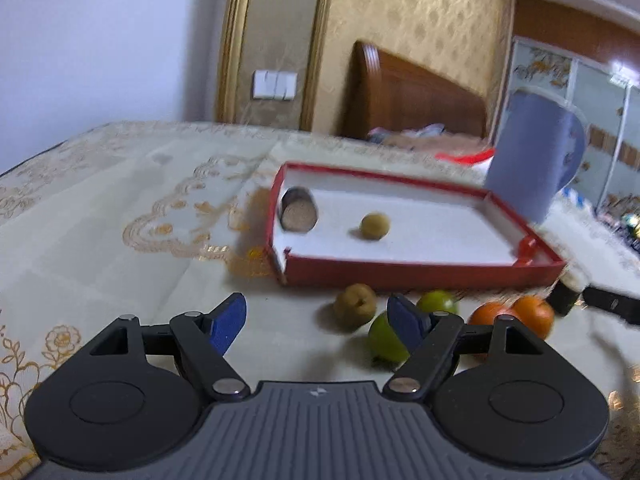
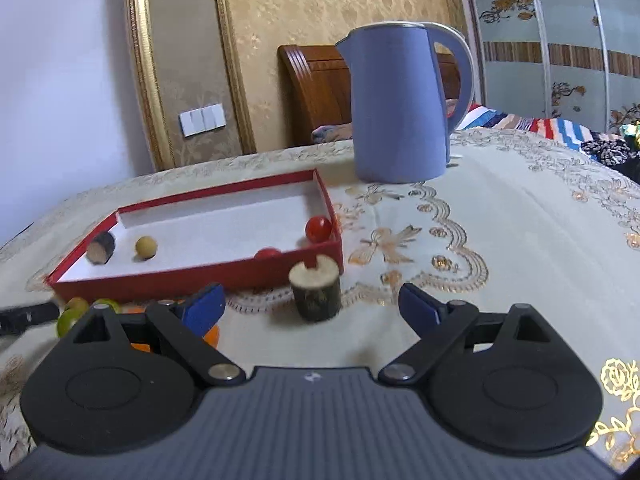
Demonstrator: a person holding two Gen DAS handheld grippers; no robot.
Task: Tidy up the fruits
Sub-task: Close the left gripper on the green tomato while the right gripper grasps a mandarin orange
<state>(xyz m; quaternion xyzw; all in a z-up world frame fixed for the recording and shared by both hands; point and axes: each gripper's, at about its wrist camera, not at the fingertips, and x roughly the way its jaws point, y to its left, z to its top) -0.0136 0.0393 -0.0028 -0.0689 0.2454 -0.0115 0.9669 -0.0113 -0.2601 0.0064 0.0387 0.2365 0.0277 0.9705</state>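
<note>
walls: a plain white wall point(image 2: 60, 80) far ahead to the left; gold patterned wallpaper point(image 2: 320, 4) straight ahead, set in gilt frame strips point(image 2: 140, 60).
switch: a white switch plate point(image 2: 202, 119) on the wallpaper panel, ahead and left.
bed: a wooden headboard point(image 1: 412, 92) straight ahead; a striped blanket point(image 2: 532, 124) ahead to the right.
wardrobe: frosted sliding doors point(image 2: 560, 52) with flower prints, far right.
table: a cream embroidered tablecloth point(image 2: 500, 220) underneath and ahead.
light: soft and even.
</note>
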